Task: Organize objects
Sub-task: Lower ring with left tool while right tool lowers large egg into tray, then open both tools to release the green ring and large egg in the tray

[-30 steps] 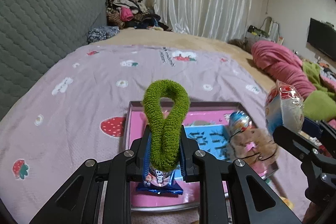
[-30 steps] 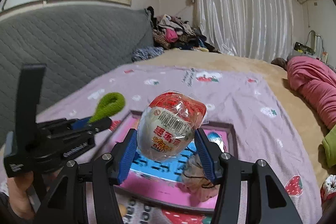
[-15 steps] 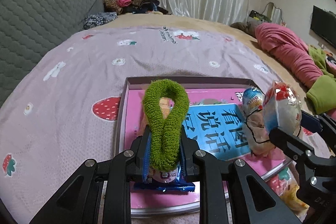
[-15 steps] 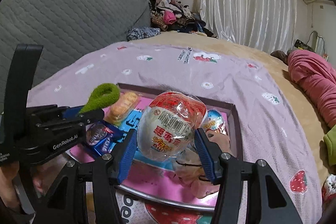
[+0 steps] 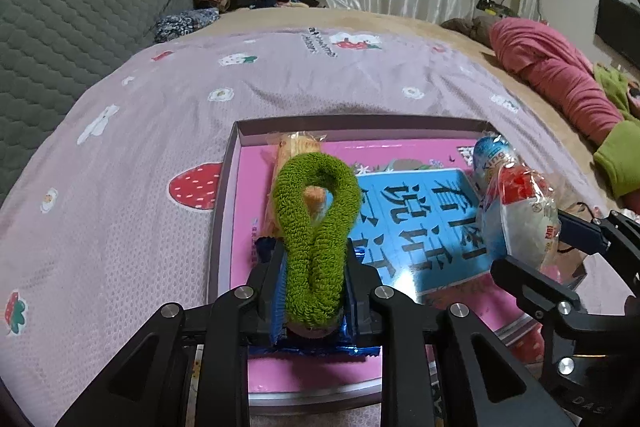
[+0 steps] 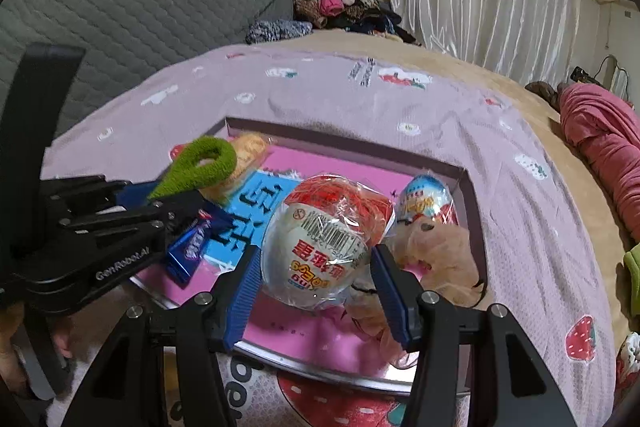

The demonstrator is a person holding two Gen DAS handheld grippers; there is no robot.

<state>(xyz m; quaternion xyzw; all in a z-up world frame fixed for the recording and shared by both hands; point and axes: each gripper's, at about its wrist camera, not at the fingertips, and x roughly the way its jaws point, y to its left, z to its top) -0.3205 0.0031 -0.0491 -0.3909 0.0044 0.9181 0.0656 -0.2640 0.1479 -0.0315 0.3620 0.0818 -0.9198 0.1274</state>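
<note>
While I hold both tongs over the shallow pink-lined tray [image 5: 224,195] that rests on the lilac strawberry-print bedspread [image 5: 120,227], each one carries something I judge is meant to join the things already gathered there. My left tongs [image 5: 314,279] are clenched on a fuzzy green loop, a hair tie [image 5: 314,223], pinched at its lower end so the open ring stands up and forward beyond the tips; that narrow grip suits a soft thing that would otherwise flop. It hangs above the tray's near left corner, over a blue foil snack packet [image 6: 192,247] and a wrapped orange pastry [image 5: 296,147] that lies along the tray's left edge. My right tongs [image 6: 316,267] are grasping a large egg-shaped toy in crinkly clear wrap [image 6: 324,239], red on top and white below, held across its widest part between the blue pads, so the rounded shell cannot slip sideways. This egg sits above the tray's near right part, in front of a smaller blue-and-white wrapped egg [image 6: 426,199] at the far right corner and beside a fluffy beige scrunchie [image 6: 440,259] along the right edge. A blue card with large characters [image 5: 420,223] covers the tray's middle. Both held things are clear of the tray floor, apart from each other, and not yet set down.
</note>
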